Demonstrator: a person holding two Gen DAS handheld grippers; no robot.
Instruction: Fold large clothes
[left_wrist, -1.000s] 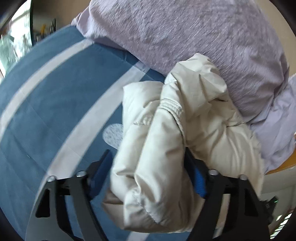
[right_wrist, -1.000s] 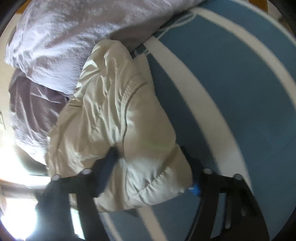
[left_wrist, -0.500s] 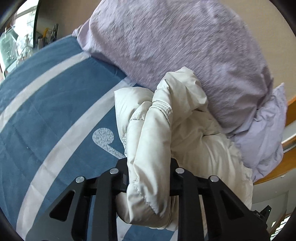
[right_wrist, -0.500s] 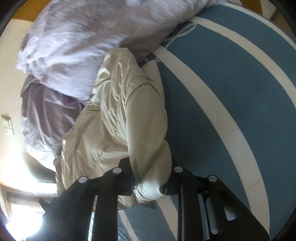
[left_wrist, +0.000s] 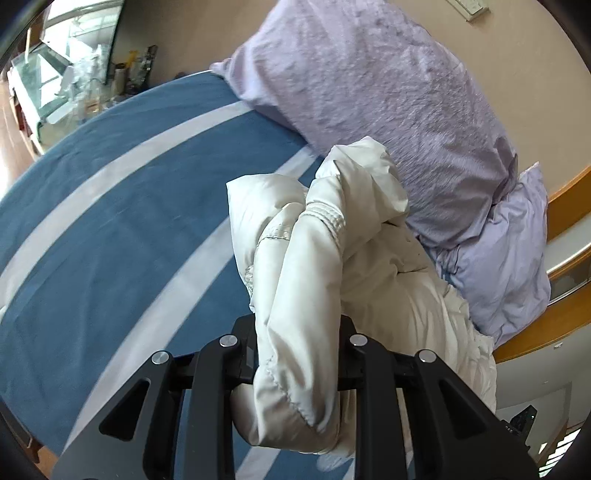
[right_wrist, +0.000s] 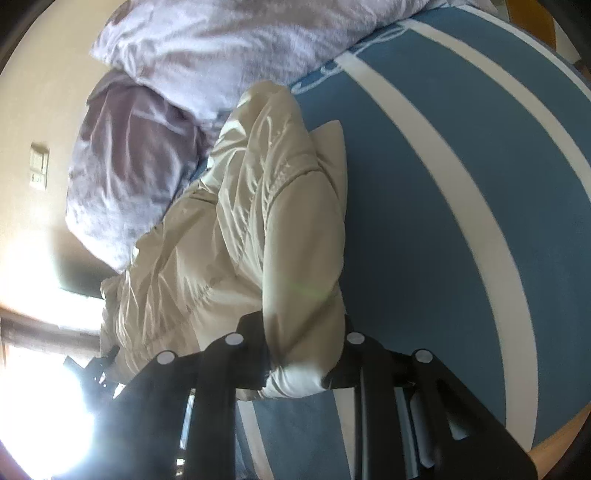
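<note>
A cream puffy jacket (left_wrist: 332, 258) lies bunched on a blue bed cover with white stripes (left_wrist: 110, 221), its far end against the lilac pillows. My left gripper (left_wrist: 297, 354) is shut on a thick fold at the jacket's near end and holds it a little above the cover. In the right wrist view the same jacket (right_wrist: 251, 221) shows, and my right gripper (right_wrist: 301, 354) is shut on another padded fold of it. The fingertips of both grippers are hidden by fabric.
A large lilac pillow (left_wrist: 388, 92) and a smaller pale one (left_wrist: 517, 258) lean on the wooden headboard (left_wrist: 569, 206) behind the jacket. A cluttered desk (left_wrist: 74, 81) stands past the bed's far side. Striped cover (right_wrist: 461, 184) extends to the right.
Both grippers, open around the jacket a second ago, have shut on its folds. Both have since pulled back and up a little with the fabric.
</note>
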